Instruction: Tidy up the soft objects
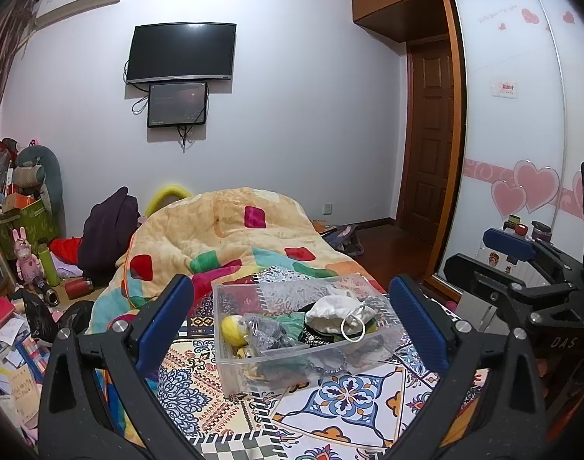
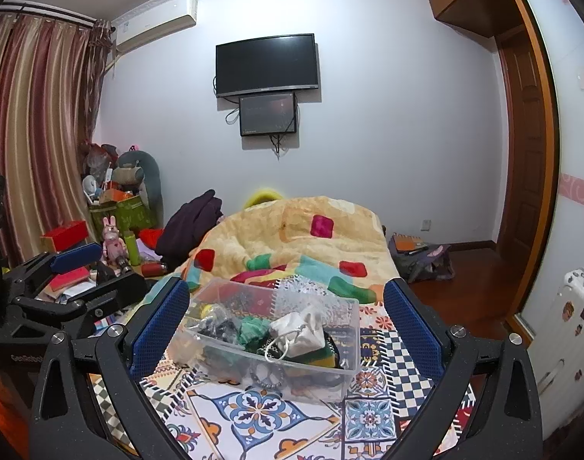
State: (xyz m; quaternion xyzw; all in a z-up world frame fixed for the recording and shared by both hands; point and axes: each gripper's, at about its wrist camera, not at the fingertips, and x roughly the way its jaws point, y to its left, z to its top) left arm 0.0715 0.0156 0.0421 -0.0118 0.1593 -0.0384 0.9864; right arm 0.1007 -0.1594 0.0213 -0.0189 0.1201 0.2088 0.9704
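Observation:
A clear plastic bin rests on the patterned bedsheet. Inside lie soft items: a white pouch, green fabric, a yellow ball and a crinkled clear bag. My left gripper is open, its blue pads either side of the bin from the left-front. My right gripper is open too, framing the bin from the right-front. Both are empty. The right gripper also shows at the right edge of the left wrist view.
A crumpled orange quilt with coloured patches is piled behind the bin. Clutter, boxes and a pink rabbit toy fill the floor on the left. A wardrobe and wooden door stand on the right.

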